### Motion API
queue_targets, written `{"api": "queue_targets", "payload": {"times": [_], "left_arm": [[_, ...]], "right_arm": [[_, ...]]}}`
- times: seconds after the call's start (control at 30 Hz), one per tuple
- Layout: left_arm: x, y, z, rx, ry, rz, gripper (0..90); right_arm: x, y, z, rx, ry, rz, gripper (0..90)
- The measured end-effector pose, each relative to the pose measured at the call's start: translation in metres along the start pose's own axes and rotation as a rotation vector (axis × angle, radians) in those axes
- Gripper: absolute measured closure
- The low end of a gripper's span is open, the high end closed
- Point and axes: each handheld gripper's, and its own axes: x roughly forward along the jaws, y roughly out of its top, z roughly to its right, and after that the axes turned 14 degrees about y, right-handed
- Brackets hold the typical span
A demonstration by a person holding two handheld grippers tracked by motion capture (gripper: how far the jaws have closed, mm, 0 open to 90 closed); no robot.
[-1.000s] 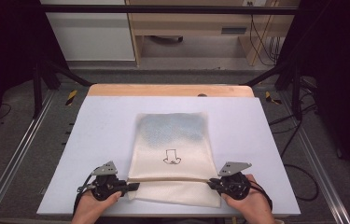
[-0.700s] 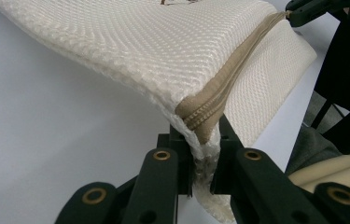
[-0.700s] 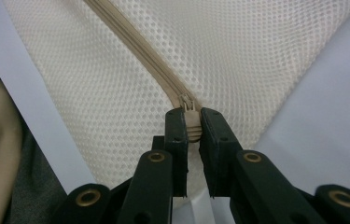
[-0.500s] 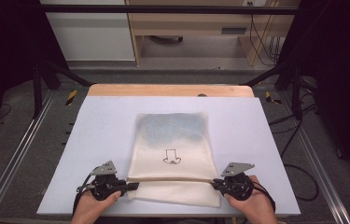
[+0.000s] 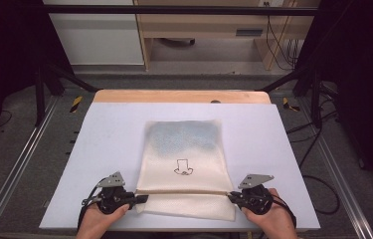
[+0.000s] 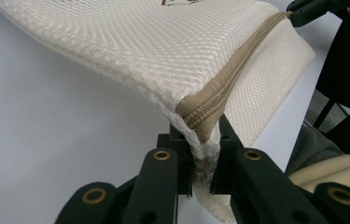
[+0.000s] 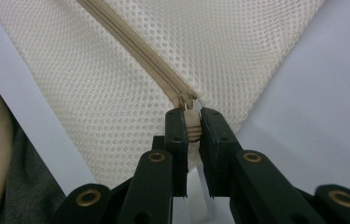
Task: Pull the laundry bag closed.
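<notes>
A cream mesh bag (image 5: pixel 184 164) lies flat near the middle of the pale work surface (image 5: pixel 99 134), with its closed far end pointing away from the person and its zippered end close to the near edge. A small dark line drawing (image 5: pixel 183 167) sits on the upper face of the bag, and a greyish patch shows through the mesh toward the far end. A tan zipper (image 5: pixel 181 191) runs straight across the bag from side to side, just short of the near edge. The left gripper (image 5: pixel 141 199) meets the bag at the left end of that zipper; in the left gripper view its jaws are closed tight on the bunched mesh and the zipper's end (image 6: pixel 205 123), with the fabric pinched between the pads and lifted slightly off the surface. The right gripper (image 5: pixel 233 197) meets the bag at the opposite end; in the right gripper view its jaws are clamped on the tan zipper pull (image 7: pixel 190 122), which sits at the corner of the mesh. Each gripper is held in a hand at the near edge of the table, with the bag stretched between them.
</notes>
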Motion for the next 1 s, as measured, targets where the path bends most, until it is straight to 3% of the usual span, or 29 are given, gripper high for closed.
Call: {"api": "queue_targets", "payload": {"times": [0.13, 0.2, 0.3, 0.4, 0.57, 0.63, 0.73, 0.9, 1.0], "left_arm": [[-0.001, -0.001, 0.004, 0.015, 0.023, -0.007, 79.5], [-0.003, -0.001, 0.006, 0.021, 0.06, -0.003, 72.5], [-0.011, -0.001, 0.009, 0.023, 0.171, 0.008, 46.2], [-0.022, -0.003, 0.007, 0.025, 0.242, 0.039, 30.0], [-0.038, -0.001, -0.002, 0.018, 0.318, 0.078, 17.1], [-0.041, 0.004, -0.006, 0.02, 0.342, 0.089, 11.2], [-0.045, 0.016, -0.012, 0.036, 0.358, 0.093, 9.5], [-0.051, 0.048, -0.021, 0.046, 0.366, 0.101, 6.3], [-0.05, 0.069, -0.024, 0.087, 0.424, 0.113, 3.7]], "right_arm": [[0.003, -0.001, -0.001, 0.002, 0.005, -0.01, 81.7], [0.004, -0.001, 0.0, 0.009, 0.01, 0.0, 78.7], [0.006, 0.0, -0.001, 0.015, -0.001, 0.03, 56.7], [0.005, 0.006, -0.004, 0.023, -0.017, 0.071, 37.4], [-0.003, 0.021, -0.007, 0.028, -0.103, 0.165, 16.2], [-0.01, 0.031, -0.007, 0.033, -0.121, 0.217, 12.0], [-0.024, 0.048, -0.005, 0.038, -0.145, 0.278, 7.9], [-0.04, 0.082, 0.002, 0.014, -0.184, 0.314, 7.5], [-0.044, 0.104, 0.004, -0.011, -0.188, 0.343, 6.5]]}}
